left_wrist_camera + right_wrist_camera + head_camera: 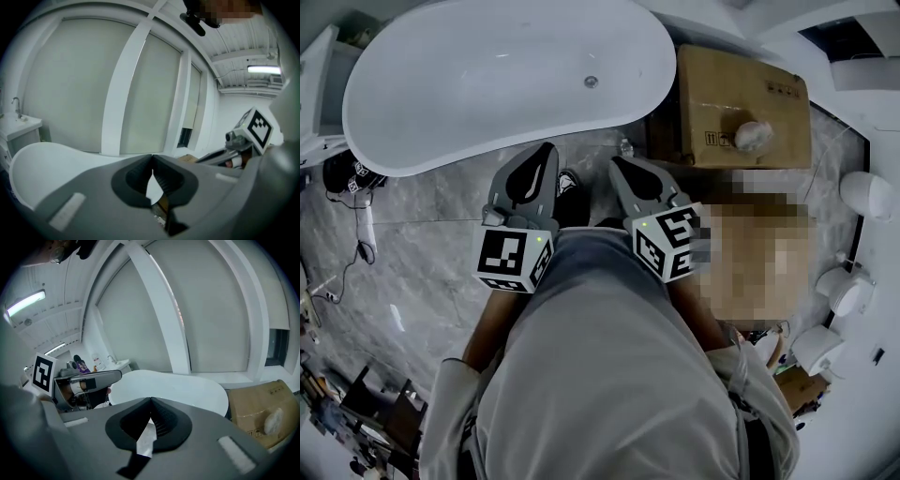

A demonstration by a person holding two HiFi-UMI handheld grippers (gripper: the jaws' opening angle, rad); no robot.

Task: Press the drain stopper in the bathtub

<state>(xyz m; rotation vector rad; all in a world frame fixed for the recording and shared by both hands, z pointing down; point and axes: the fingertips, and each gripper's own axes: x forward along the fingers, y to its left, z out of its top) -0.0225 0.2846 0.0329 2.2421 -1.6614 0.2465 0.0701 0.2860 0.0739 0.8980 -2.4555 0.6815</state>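
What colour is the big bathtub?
White all over. The bathtub shows best in the head view.

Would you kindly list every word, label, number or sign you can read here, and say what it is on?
No text here is legible.
On the cardboard box: handling symbols and a small label, too small to read.
On the cube of the left gripper and the cube of the right gripper: square marker patterns, no letters.
On the bathtub: no print visible.

Right gripper [150, 400]: jaw tips together, nothing between. White bathtub [178, 389] beyond; cardboard box [260, 411] just right of it
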